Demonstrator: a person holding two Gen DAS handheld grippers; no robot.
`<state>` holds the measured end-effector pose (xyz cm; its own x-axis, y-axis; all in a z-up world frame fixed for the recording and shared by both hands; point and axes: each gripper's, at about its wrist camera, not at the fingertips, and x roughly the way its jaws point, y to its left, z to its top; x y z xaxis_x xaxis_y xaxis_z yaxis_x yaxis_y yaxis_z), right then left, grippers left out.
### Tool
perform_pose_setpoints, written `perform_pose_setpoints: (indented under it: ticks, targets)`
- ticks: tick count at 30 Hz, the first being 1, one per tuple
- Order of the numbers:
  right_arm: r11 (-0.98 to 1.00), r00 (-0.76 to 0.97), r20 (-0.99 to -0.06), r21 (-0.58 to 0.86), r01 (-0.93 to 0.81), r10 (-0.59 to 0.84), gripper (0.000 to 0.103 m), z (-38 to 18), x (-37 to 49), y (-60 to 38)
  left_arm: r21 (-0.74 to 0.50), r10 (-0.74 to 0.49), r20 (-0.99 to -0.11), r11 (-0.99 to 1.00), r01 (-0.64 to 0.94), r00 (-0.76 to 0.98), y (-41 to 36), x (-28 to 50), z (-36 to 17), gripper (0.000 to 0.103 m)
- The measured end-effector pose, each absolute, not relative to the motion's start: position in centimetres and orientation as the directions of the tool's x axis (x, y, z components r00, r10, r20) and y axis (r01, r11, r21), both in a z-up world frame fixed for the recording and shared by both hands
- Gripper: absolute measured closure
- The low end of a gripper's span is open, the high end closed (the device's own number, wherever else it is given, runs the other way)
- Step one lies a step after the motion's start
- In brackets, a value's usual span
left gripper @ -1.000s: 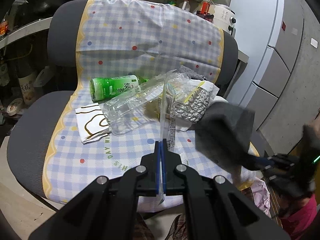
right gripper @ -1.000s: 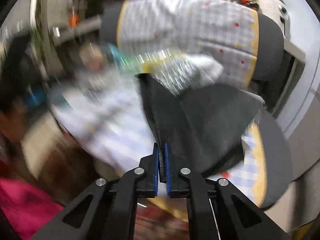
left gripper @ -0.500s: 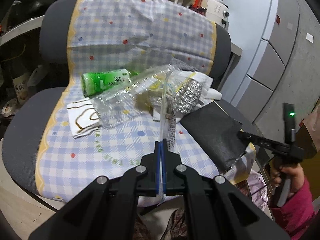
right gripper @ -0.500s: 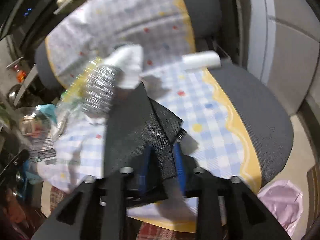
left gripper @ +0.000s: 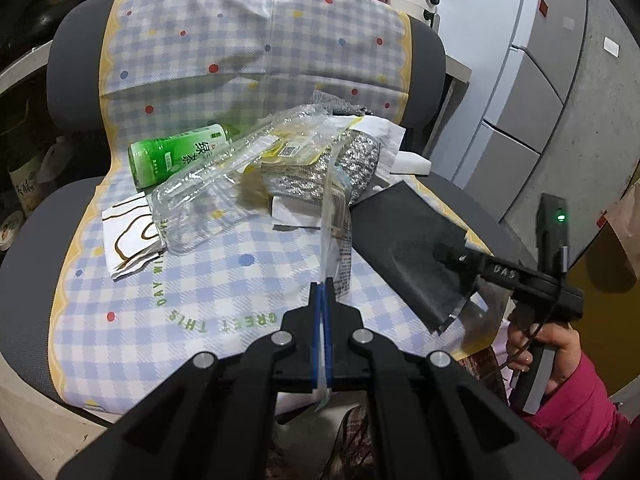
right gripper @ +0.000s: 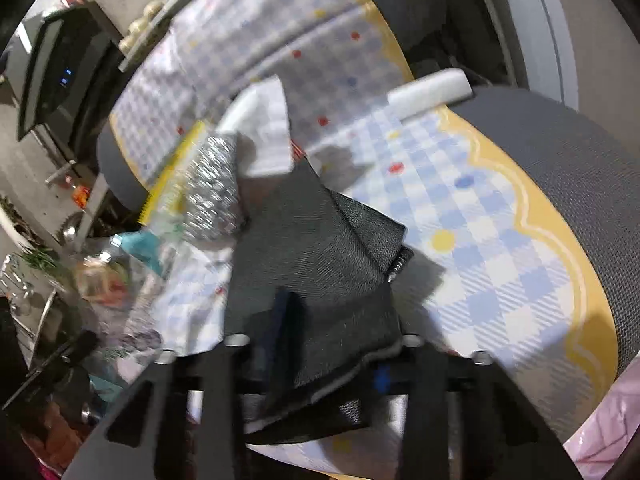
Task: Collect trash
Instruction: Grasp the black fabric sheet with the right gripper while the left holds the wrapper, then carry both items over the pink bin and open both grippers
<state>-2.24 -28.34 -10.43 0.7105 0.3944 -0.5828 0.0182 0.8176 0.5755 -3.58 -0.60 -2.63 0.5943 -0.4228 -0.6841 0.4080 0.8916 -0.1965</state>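
Note:
Trash lies on a checked chair cover [left gripper: 132,300]: a green tea bottle [left gripper: 176,154], a clear plastic bottle [left gripper: 192,208], a white printed paper [left gripper: 132,240], a silver glittery packet [left gripper: 344,168] and white tissue [left gripper: 394,136]. My left gripper [left gripper: 322,300] is shut on the edge of a clear plastic bag [left gripper: 332,216]. My right gripper [right gripper: 332,312] has its jaws spread apart, and a black fabric bag [right gripper: 316,248] lies loose between them; it also shows in the left wrist view [left gripper: 408,248], resting on the seat's right side.
The grey chair backrest [left gripper: 428,64] stands behind the pile. Grey cabinet drawers [left gripper: 532,92] are at the right. A pink plastic bag [right gripper: 608,412] lies on the floor beside the chair. A white foam piece [right gripper: 432,88] sits at the seat's back.
My right gripper has opened its jaws, and the black bag has dropped flat onto the seat. My left gripper still pinches the clear plastic bag and has shifted slightly.

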Motion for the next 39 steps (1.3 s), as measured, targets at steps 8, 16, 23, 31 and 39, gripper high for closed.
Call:
perform_pose_setpoints:
  ticks: [8,16,23,31,39]
  targets:
    - [0.894,0.852,-0.481,0.447,0.037,0.206,0.1,-2.1,-8.0,-30.6,-0.197,-0.481,-0.661,0.852,0.486,0.576,-3.5,-3.9,-1.7,0.103]
    - [0.93,0.864,-0.502,0.305,0.205,-0.026,0.1,1.9,-16.0,-35.0,-0.175,-0.619,-0.604,0.718,0.674,0.502,-11.1,-6.8,0.4,0.103]
    - [0.873,0.781,-0.571,0.213,0.438,-0.253,0.099,0.6,-22.5,-39.0,-0.193,-0.706,-0.636,0.537,0.821,0.312,-20.1,-9.7,-0.7,0.103]
    - [0.765,0.682,-0.639,0.22,0.606,-0.357,0.099,-3.3,-27.3,-43.2,-0.162,-0.639,-0.756,0.395,0.904,0.144,-30.3,-13.4,-6.1,0.103]
    - [0.696,0.611,-0.712,0.242,0.676,-0.347,0.099,-8.0,-28.6,-45.3,-0.152,-0.575,-0.815,0.333,0.931,0.073,-36.4,-14.9,-10.8,0.103]
